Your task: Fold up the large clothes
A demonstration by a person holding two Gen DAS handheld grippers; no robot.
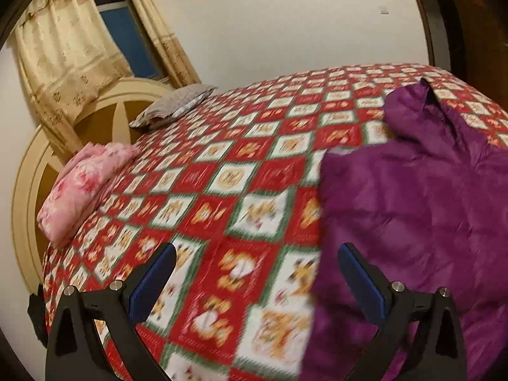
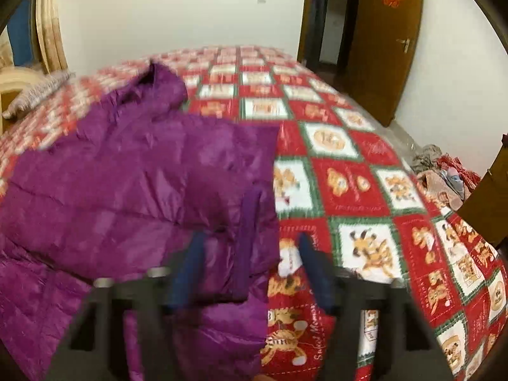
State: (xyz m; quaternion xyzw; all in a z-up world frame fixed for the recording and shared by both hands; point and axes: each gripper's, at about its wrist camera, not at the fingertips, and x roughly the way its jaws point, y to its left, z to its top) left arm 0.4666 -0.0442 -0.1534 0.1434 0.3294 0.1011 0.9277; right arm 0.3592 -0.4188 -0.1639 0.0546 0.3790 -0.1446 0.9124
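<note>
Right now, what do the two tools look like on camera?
Left tool: black angular frame, silver bolt heads, flat blue pads on both fingers. Right tool: same black frame and blue pads, badly motion-blurred. No cables, markings, hands or sleeves visible.

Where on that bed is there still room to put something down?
The widest free patch of bedspread lies between the pink bundle and the purple jacket. Another runs from the jacket's other edge toward the door. The headboard end holds the bundle and a pillow.
</note>
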